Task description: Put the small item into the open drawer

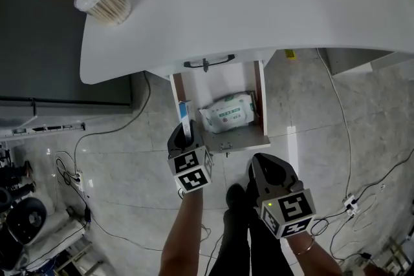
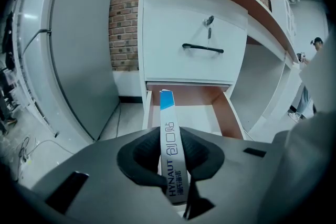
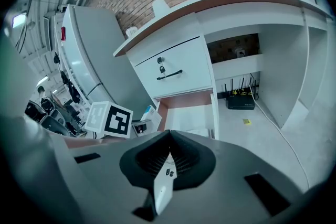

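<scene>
— Gripping anything, that left gripper [image 1: 182, 136]?
— Yes. Its jaws are partly closed and press on a slim white cardboard box with a blue end [image 2: 171, 148], held on edge and sticking out forward.
— Where's the box relative to the open white drawer with brown inner walls [image 1: 261, 99]?
— Its blue end sits by the drawer's left wall, near the front. A white-and-green soft pack of wipes [image 1: 228, 112] lies inside.
— And the right gripper [image 3: 167, 158]?
— Jaws together, empty, off the drawer's front right corner.

White box [image 2: 171, 152], blue end; white desk [image 1: 259, 3]
</scene>
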`<state>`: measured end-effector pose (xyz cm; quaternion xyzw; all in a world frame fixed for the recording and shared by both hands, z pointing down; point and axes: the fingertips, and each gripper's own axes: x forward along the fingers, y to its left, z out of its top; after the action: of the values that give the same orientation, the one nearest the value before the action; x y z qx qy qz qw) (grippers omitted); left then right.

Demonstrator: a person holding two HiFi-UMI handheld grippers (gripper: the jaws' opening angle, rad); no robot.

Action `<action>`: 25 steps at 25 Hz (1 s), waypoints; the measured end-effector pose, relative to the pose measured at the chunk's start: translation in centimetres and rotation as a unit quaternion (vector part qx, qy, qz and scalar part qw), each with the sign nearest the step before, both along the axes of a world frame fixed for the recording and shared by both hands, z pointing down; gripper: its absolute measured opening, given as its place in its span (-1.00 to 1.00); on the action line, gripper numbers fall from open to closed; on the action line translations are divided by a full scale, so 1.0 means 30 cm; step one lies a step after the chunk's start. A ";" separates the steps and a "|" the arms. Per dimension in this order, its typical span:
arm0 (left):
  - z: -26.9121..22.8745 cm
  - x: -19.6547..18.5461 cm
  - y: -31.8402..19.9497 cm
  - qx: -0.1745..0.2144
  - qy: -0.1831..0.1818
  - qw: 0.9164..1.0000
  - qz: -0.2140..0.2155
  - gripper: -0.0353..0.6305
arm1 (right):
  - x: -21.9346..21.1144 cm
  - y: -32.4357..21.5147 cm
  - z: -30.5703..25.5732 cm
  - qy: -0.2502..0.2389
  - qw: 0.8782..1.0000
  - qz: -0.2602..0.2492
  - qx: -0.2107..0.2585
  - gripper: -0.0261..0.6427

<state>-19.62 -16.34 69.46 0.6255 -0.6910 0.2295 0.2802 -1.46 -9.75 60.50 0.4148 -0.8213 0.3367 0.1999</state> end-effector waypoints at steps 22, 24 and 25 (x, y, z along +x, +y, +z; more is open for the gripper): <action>0.305 -0.027 -0.190 -0.074 -0.025 0.997 0.014 -0.65 | 0.080 -0.060 0.127 0.001 0.999 0.035 -0.025 -0.90; 0.312 -0.036 -0.208 -0.075 -0.019 0.997 0.007 -0.65 | 0.085 -0.066 0.132 0.001 0.999 0.037 -0.025 -0.90; 0.317 -0.036 -0.215 -0.077 -0.019 0.997 0.007 -0.65 | 0.087 -0.068 0.133 0.002 0.999 0.036 -0.024 -0.90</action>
<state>-20.71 -22.79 78.98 0.6027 -0.6721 0.2960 0.3122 1.16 -11.78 64.50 0.4400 -0.7971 0.3627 0.1989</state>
